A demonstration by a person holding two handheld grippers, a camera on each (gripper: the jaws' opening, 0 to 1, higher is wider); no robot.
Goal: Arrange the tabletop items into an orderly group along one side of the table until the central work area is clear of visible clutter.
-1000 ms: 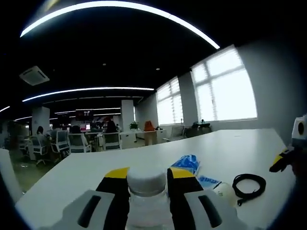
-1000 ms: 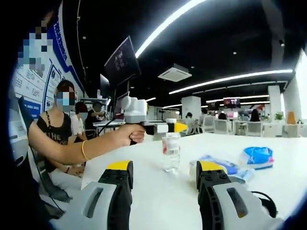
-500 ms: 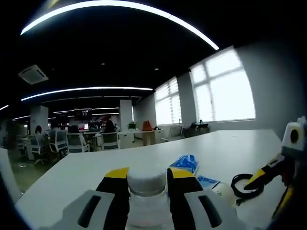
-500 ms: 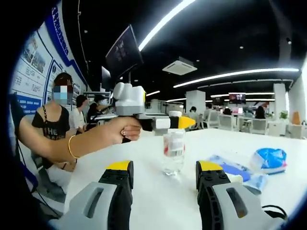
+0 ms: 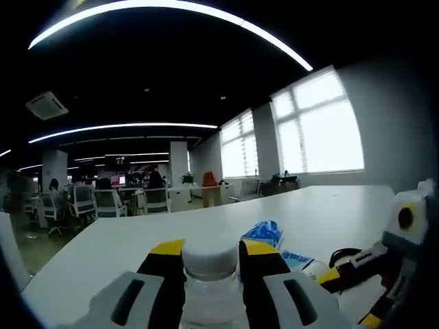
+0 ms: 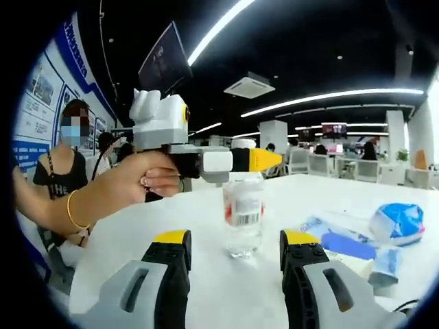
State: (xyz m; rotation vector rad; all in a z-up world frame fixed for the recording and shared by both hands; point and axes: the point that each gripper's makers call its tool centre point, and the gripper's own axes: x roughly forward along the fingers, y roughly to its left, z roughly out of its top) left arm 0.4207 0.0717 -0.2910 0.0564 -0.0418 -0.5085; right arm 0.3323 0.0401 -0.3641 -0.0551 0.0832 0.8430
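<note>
A clear plastic water bottle (image 6: 243, 216) with a white cap stands upright on a white table (image 6: 206, 274), and it serves as the landmark here. In the right gripper view, a hand (image 6: 134, 185) holds the left gripper (image 6: 264, 160), whose yellow-tipped jaws are closed around the bottle's neck just under the cap. In the left gripper view, the same bottle (image 5: 211, 284) sits clamped between the two jaws, its cap level with the yellow tips.

The right gripper (image 6: 234, 240) points at the bottle with its jaws wide apart and nothing between them.

Beyond the bottle in the left gripper view lie a blue packet (image 5: 266, 234) and a flat blue and white pack (image 5: 296, 260). Near these, a black cable loop (image 5: 345, 255) lies on the table, partly hidden by the right gripper (image 5: 329, 276) coming in from the side.
</note>
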